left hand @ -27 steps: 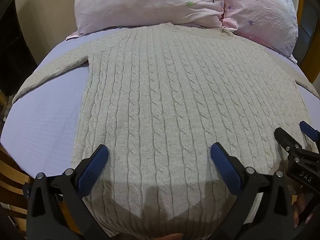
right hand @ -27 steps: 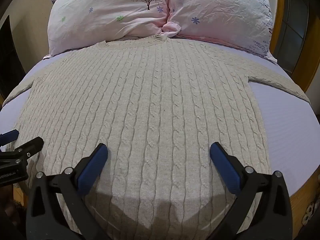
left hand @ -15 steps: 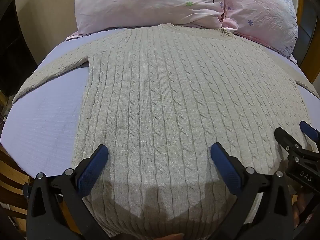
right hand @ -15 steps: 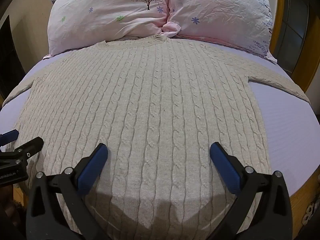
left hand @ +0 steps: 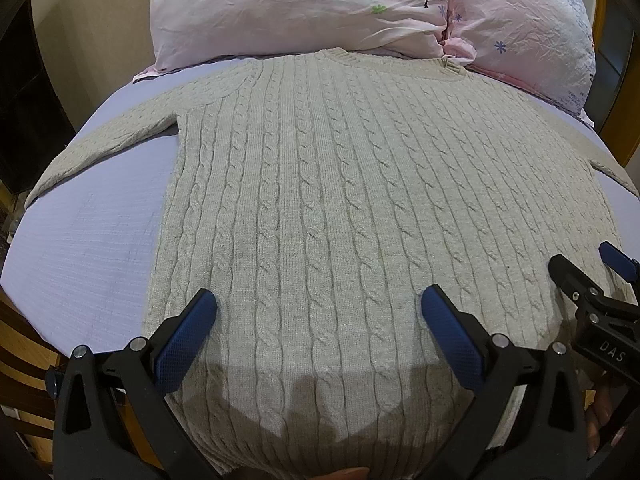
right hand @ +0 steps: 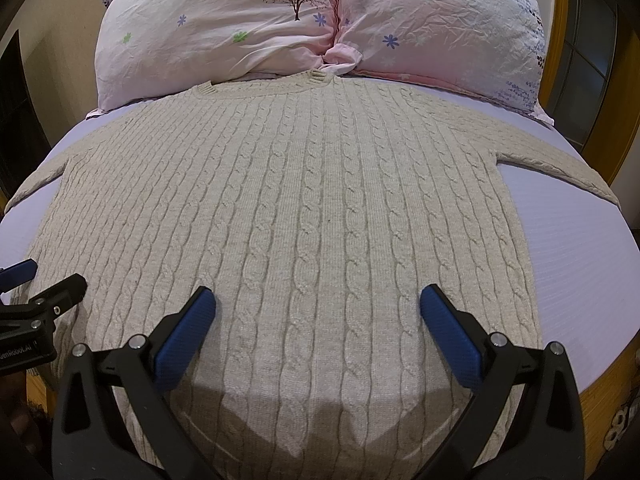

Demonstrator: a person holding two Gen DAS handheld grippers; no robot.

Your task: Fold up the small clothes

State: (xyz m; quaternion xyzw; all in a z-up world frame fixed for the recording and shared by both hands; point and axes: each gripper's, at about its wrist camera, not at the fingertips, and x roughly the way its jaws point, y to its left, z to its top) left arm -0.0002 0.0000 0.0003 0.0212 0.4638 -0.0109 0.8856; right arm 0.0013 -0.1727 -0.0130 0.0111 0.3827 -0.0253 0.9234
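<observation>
A beige cable-knit sweater [left hand: 340,208] lies flat, front up, on a bed with a lilac sheet [left hand: 92,240], collar toward the pillows and both sleeves spread out to the sides. It also fills the right wrist view [right hand: 312,220]. My left gripper [left hand: 318,312] is open and empty, hovering over the sweater's lower left part near the hem. My right gripper [right hand: 318,312] is open and empty over the lower right part. Each gripper shows at the edge of the other's view: the right one [left hand: 592,288] and the left one [right hand: 36,292].
Two pink flowered pillows [right hand: 224,28] [right hand: 444,28] lie at the head of the bed behind the collar. A wooden bed frame [right hand: 604,396] edges the right side. Bare sheet [right hand: 576,264] lies on either side of the sweater body.
</observation>
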